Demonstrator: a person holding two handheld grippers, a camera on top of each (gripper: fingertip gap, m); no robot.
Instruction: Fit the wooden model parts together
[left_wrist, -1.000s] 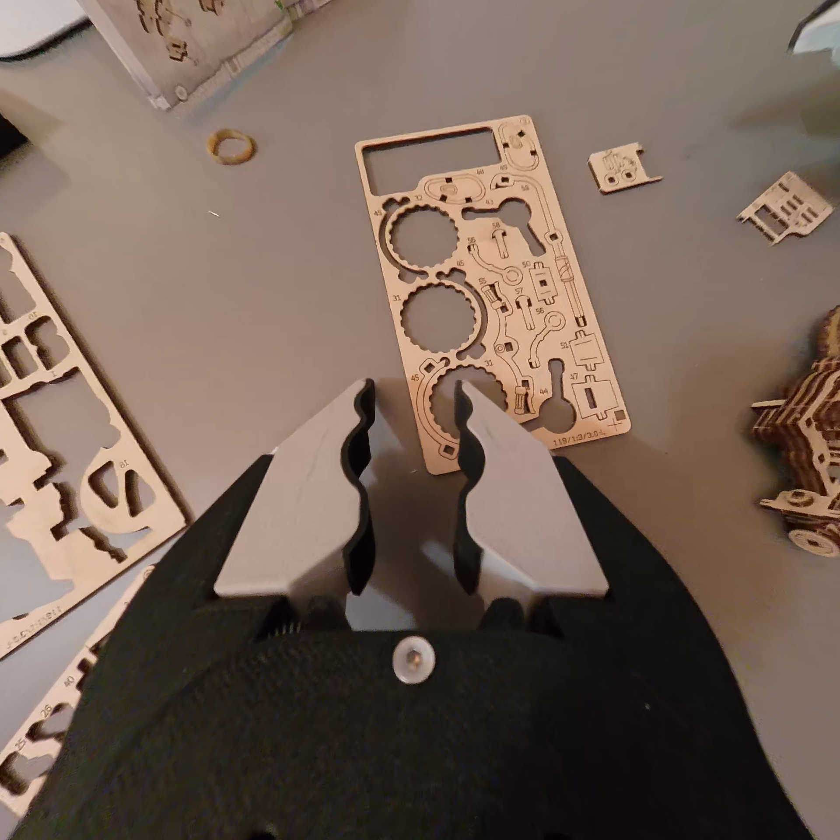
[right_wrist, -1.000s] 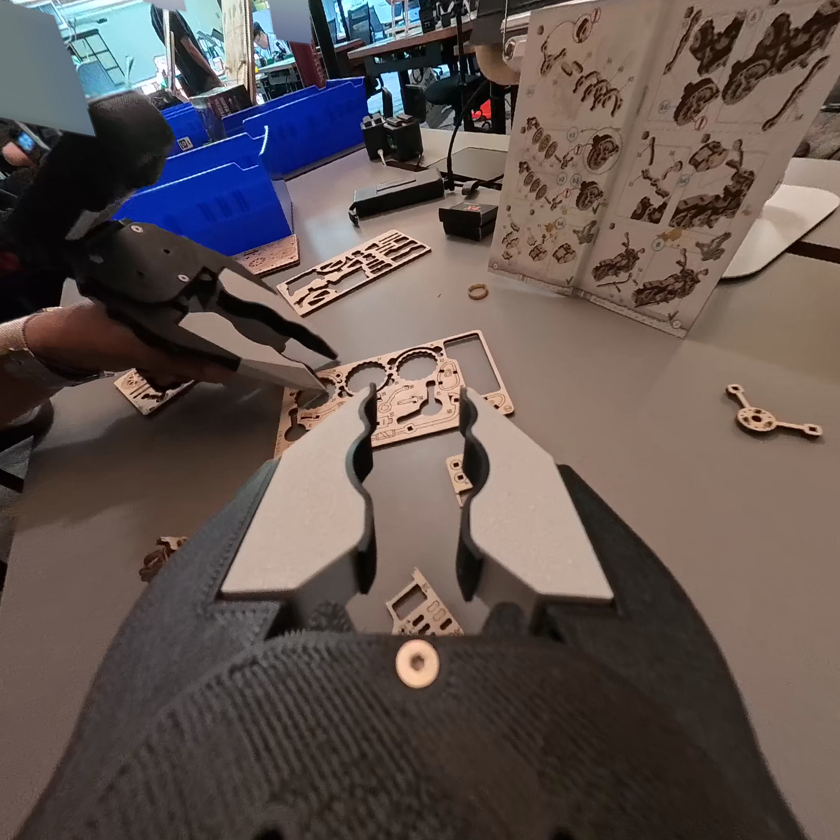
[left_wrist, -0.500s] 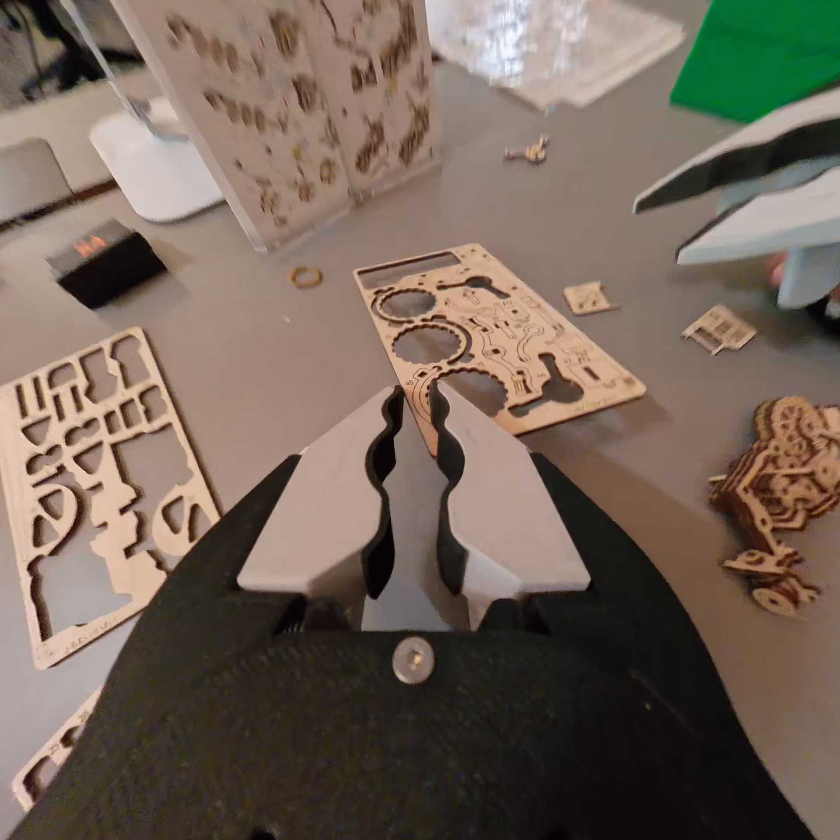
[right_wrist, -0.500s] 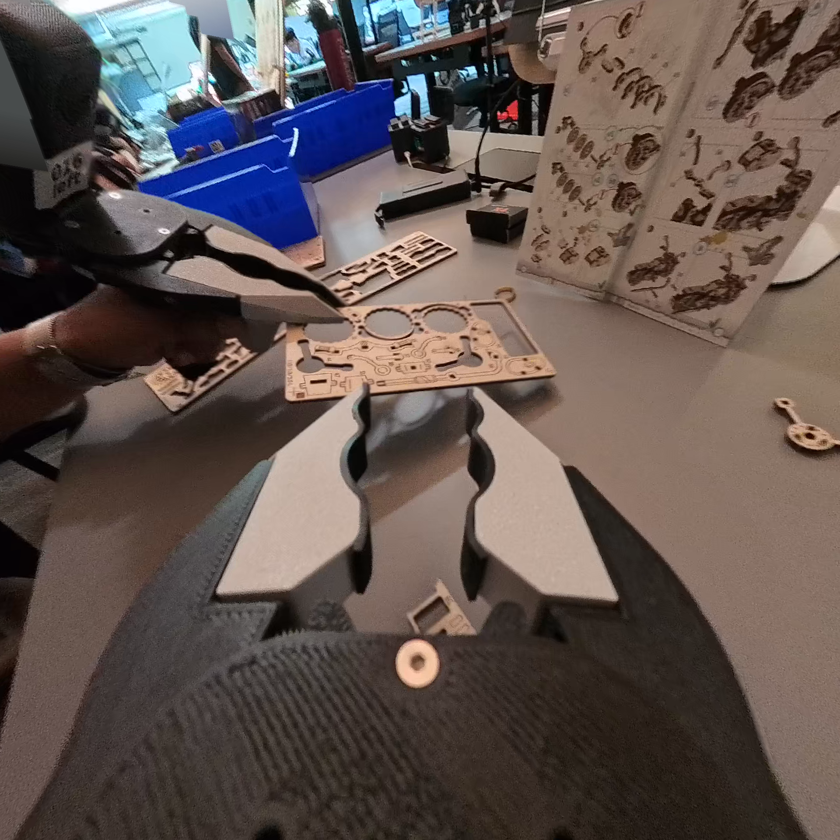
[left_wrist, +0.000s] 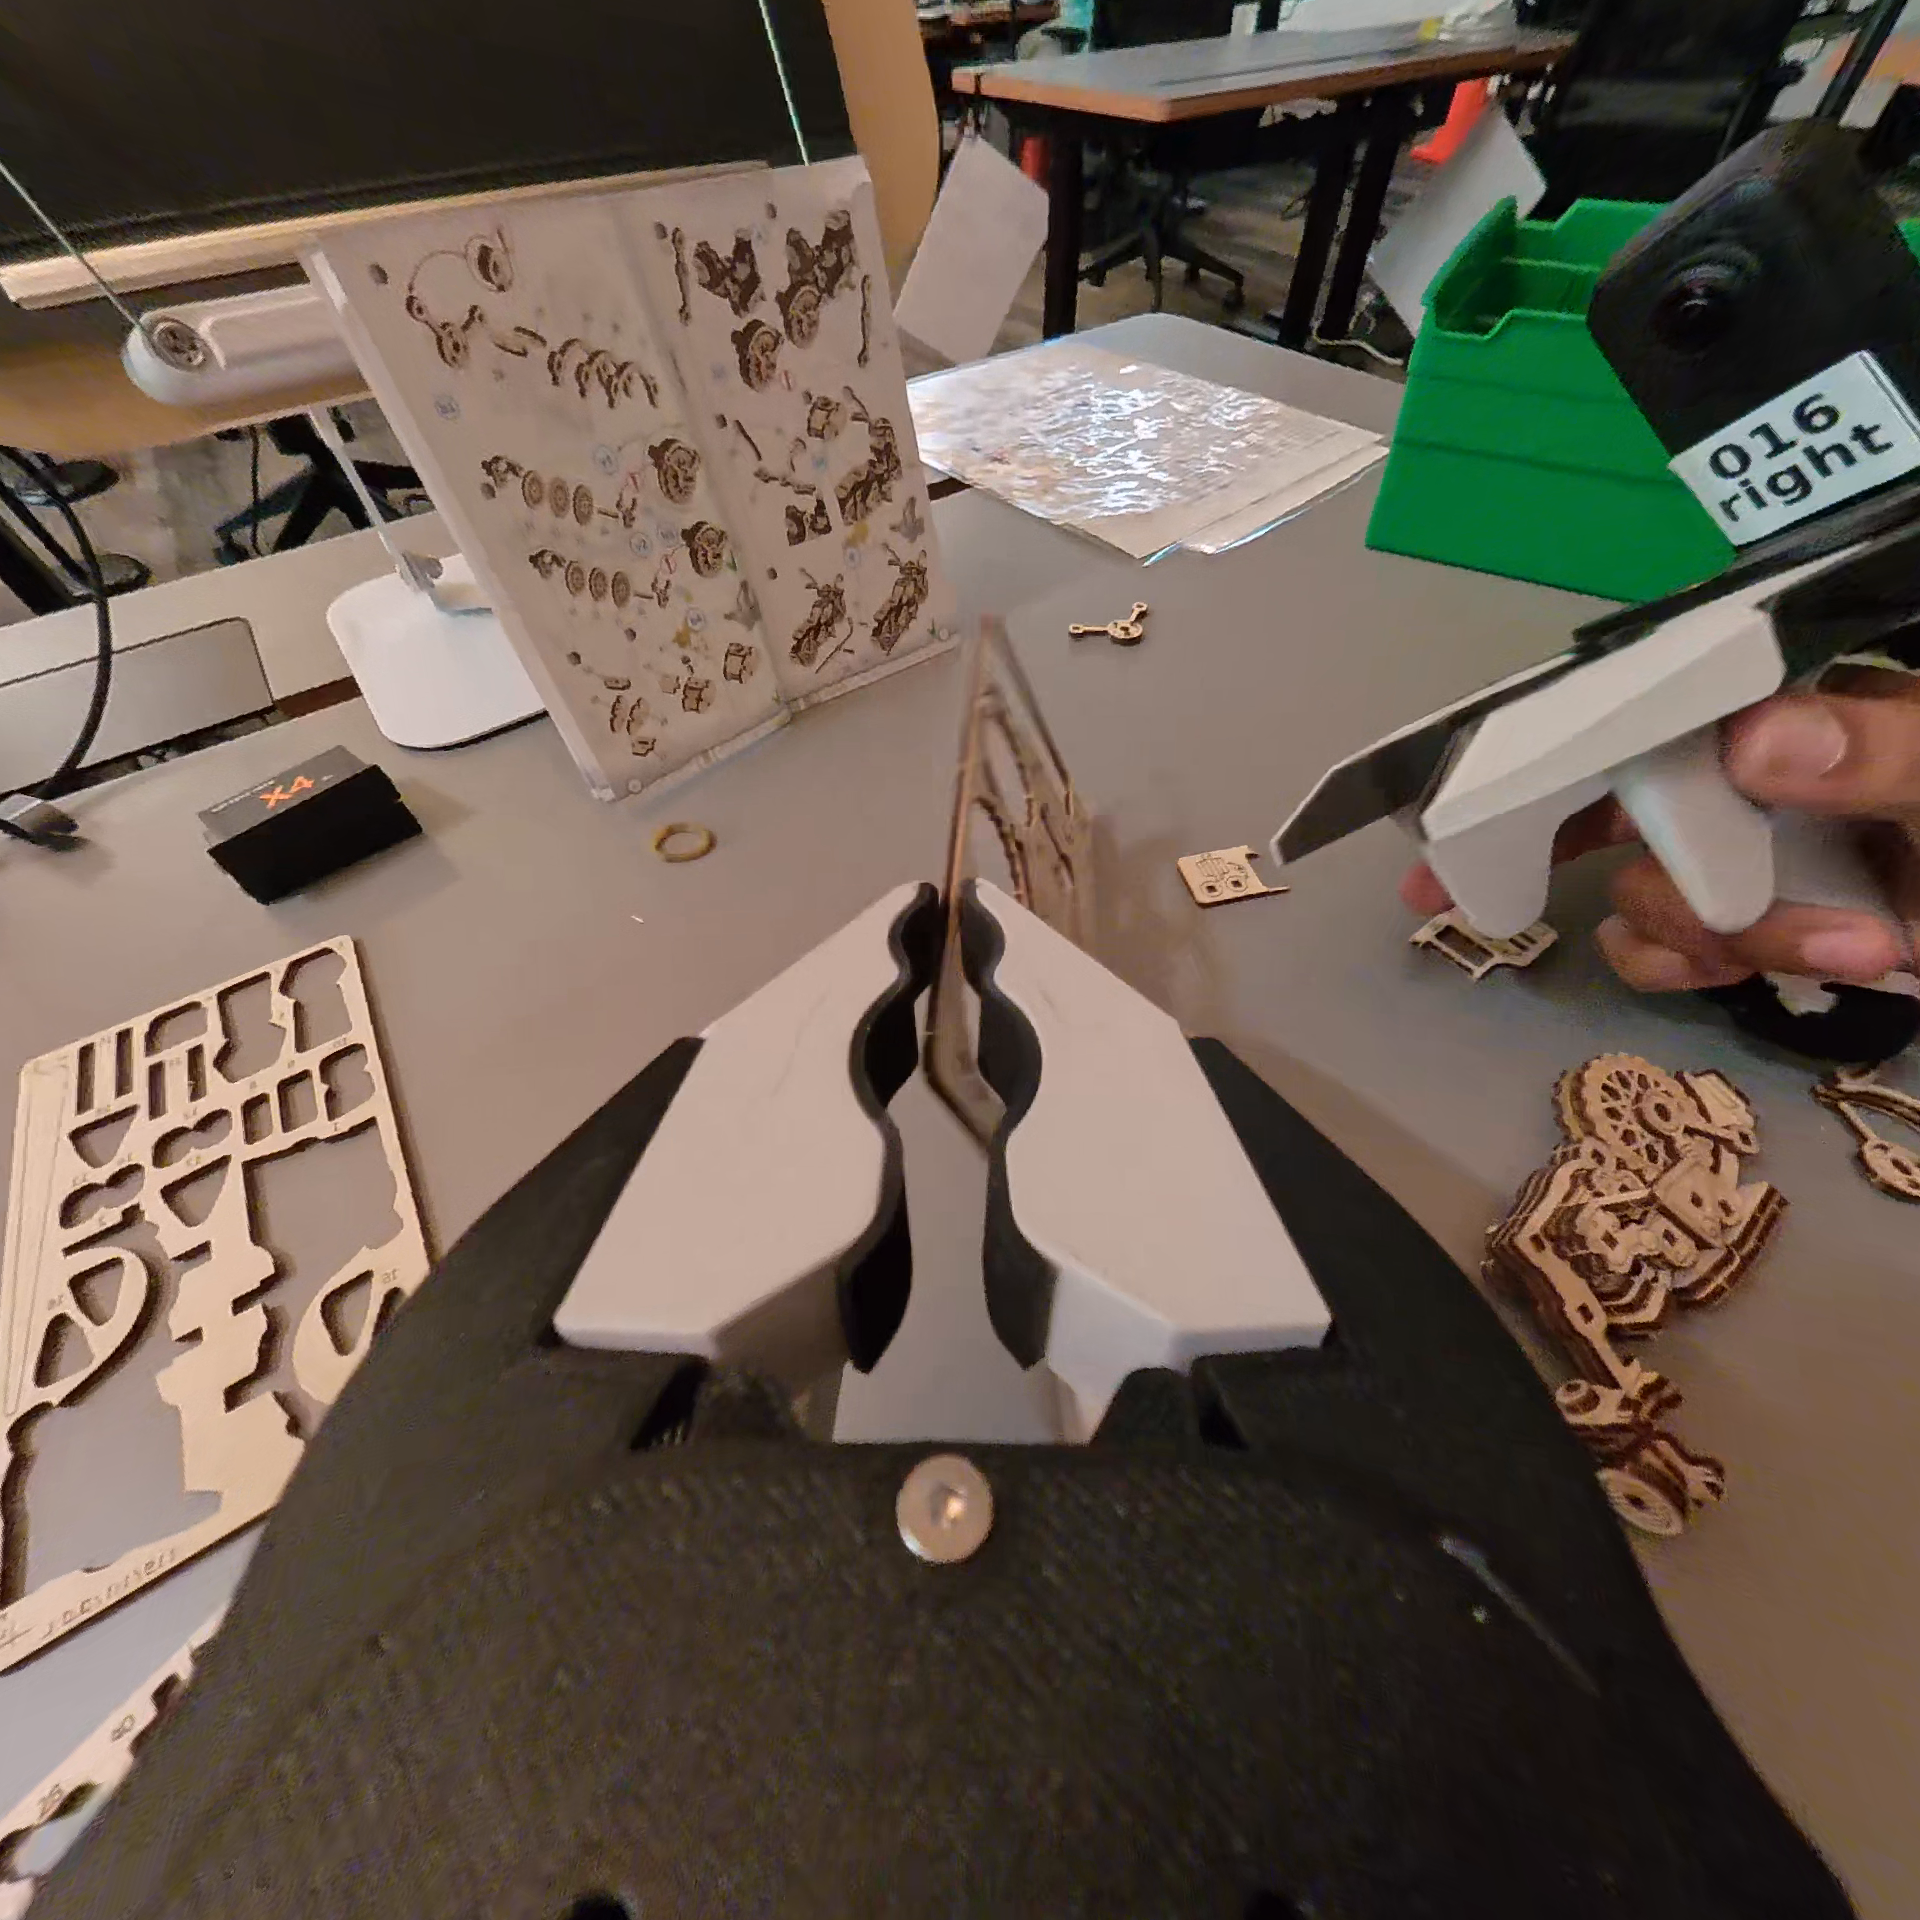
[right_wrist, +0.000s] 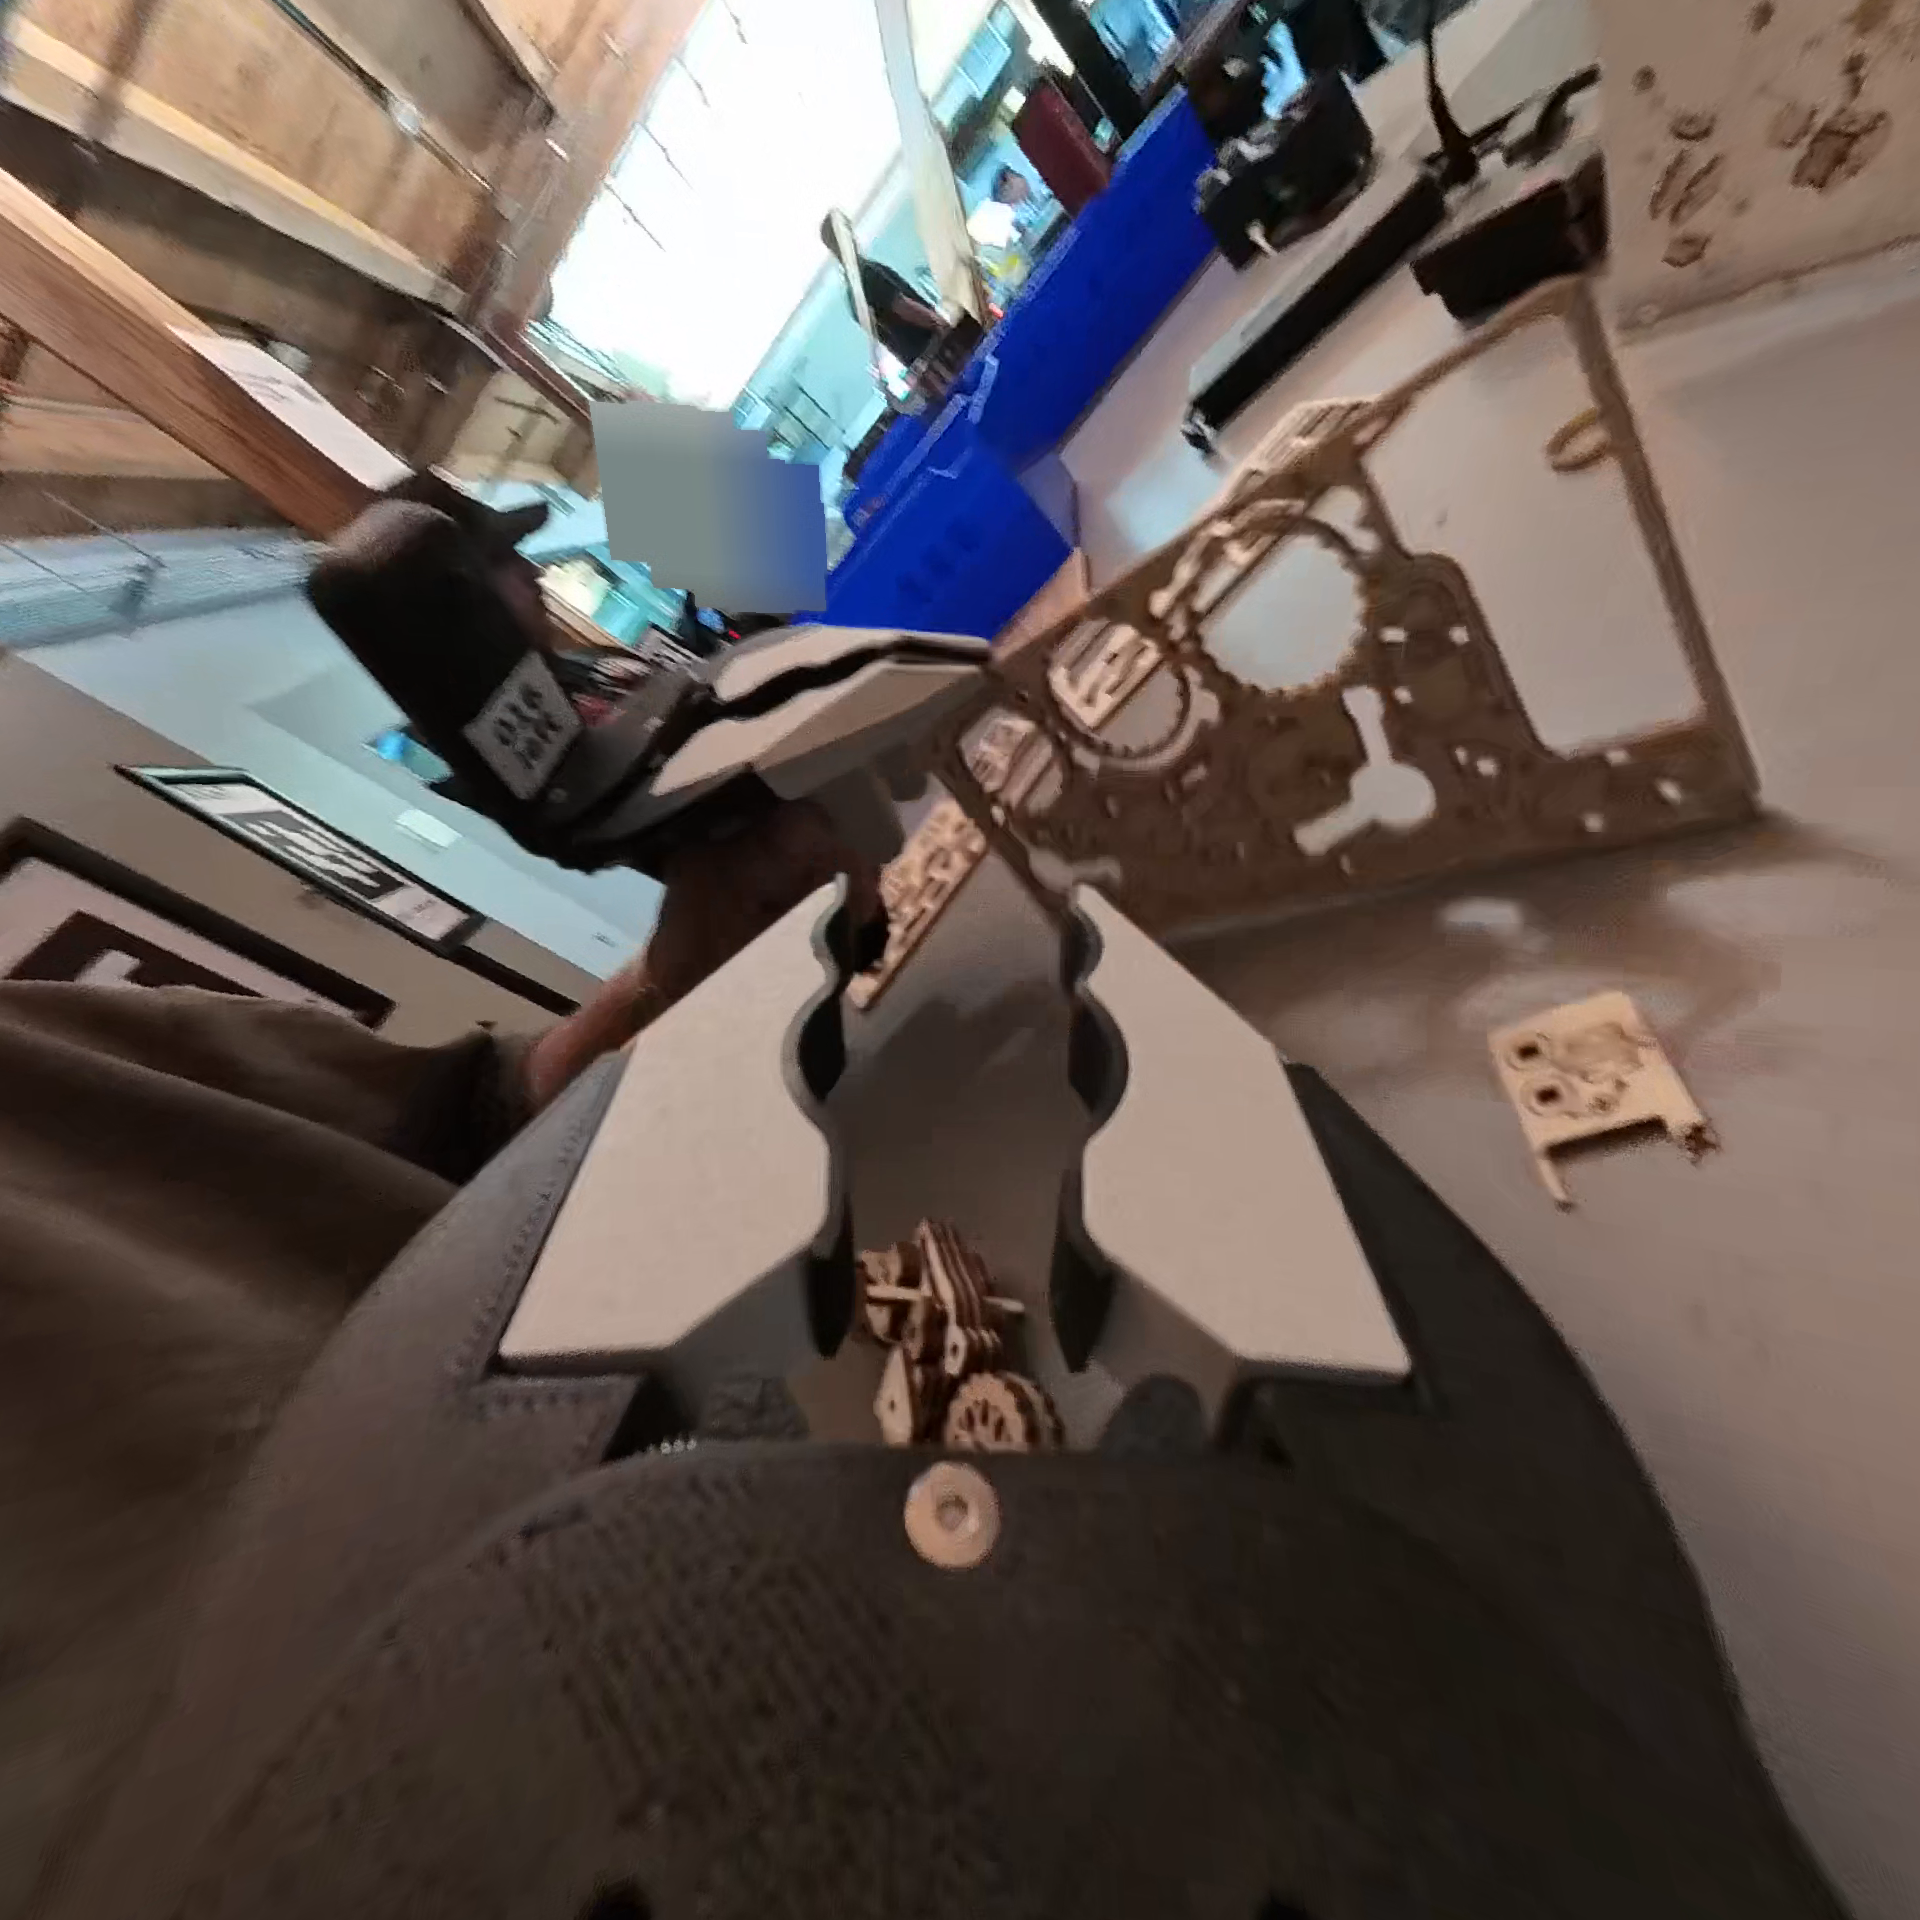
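1. Left gripper (left_wrist: 943, 894), centre of the left wrist view: clenched on one corner of the wooden parts sheet (left_wrist: 1013, 790), which it carries edge-on, off the grey table (left_wrist: 520, 935).
2. In that view the sheet is only a thin line running from the fingertips toward upper centre, so its long axis points away from the gripper, with the flat faces turned left & right.
3. Right wrist view shows the same sheet (right_wrist: 1351, 727) broadside at upper right: gear-shaped cut-outs, one big rectangular window, small parts still in the frame. The frame is blurred, so detail is soft.
4. Right gripper (right_wrist: 951, 925): released, jaws wide apart, nothing between the fingers. In the left wrist view it sits at right (left_wrist: 1288, 847), tips low over the table, pointing left toward the sheet.
5. Key relation: the sheet's face is toward the right gripper, lying fwd & to the upper right of its tips, apart, not touching. My read: the right gripper is the free one and best placed to push or pluck a part from that face while the left steadies the sheet.
6. Loose bits near the right gripper: small square part (right_wrist: 1584, 1081) on the table at right of its view; part-built model (left_wrist: 1631, 1236) at lower right of the left view.
7. Other sheet (left_wrist: 177, 1226) lies flat at left; instruction booklet (left_wrist: 665, 499) stands upright at upper centre.
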